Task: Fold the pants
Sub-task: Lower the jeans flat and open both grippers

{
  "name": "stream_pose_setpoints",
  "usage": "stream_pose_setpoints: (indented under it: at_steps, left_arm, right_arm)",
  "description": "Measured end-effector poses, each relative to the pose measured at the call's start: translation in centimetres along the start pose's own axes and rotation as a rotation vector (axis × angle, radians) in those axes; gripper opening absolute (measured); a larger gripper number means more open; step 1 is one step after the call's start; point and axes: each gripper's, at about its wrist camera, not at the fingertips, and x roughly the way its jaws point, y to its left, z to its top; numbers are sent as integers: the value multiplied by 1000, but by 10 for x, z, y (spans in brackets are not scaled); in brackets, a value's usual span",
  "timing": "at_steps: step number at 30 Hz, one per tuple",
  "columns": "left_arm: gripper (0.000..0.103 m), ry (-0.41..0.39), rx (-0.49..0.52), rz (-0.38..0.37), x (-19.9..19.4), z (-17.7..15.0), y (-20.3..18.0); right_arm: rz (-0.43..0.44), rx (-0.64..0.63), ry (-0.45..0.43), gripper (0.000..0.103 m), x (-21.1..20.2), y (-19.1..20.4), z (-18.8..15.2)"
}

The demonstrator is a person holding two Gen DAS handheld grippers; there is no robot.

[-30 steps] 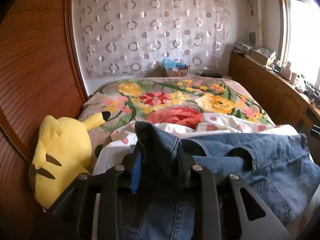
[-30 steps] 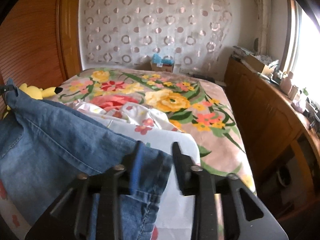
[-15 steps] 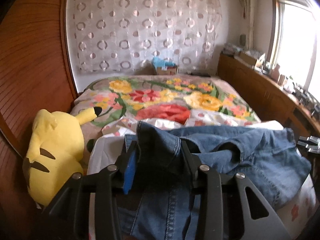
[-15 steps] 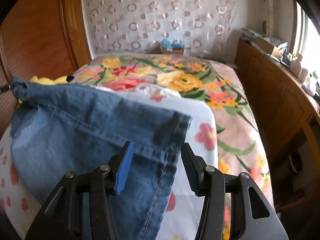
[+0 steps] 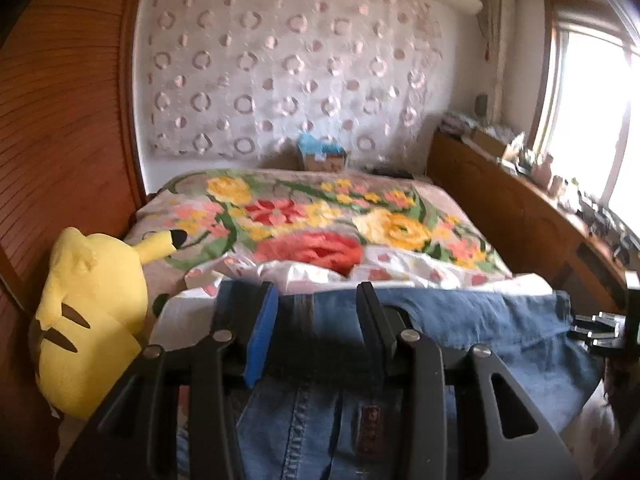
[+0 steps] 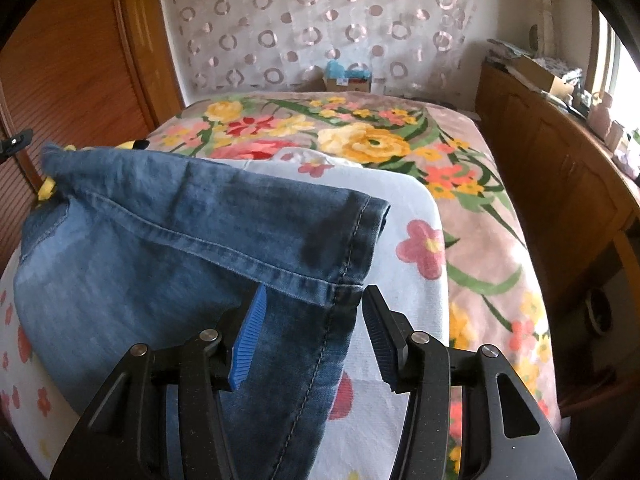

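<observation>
Blue jeans (image 5: 472,320) lie across the near end of the bed on a white flowered sheet (image 6: 404,208). In the left wrist view my left gripper (image 5: 316,320) has its jaws apart, with the denim waistband lying loose between them. In the right wrist view the jeans (image 6: 168,248) show a folded hem corner. My right gripper (image 6: 312,324) is open, its jaws wide on either side of that hem corner without pinching it. The right gripper's tip shows at the right edge of the left wrist view (image 5: 600,328).
A yellow Pikachu plush (image 5: 88,312) leans at the left against the wooden wall (image 5: 60,140). A flowered blanket (image 6: 360,136) covers the far bed. A wooden cabinet (image 6: 560,184) with clutter runs along the right. A small box (image 5: 322,156) sits by the curtain.
Both grippers have opened and let go of the jeans. The jeans have dropped and now lie flatter on the bed; both grippers sit lower and nearer the cloth.
</observation>
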Motion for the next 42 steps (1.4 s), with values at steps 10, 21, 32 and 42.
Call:
stream_pose_setpoints:
  at_steps: [10,21,32,42]
  left_arm:
    - [40,14,87,33,-7,-18,-26]
    - [40,8,110,27,-5,-36,-27]
    - [40,92,109,-47,-8,-61,-20]
    - [40,102,99,-72,-31,-78,-10]
  right_arm:
    - [22,-14,26,23,8,-2,5]
    - [-30,-69,-130,1,-21,8,40]
    - [-185,0,-114,11,-3,-13,75]
    - [-83,49,-93,54,-58,9,13]
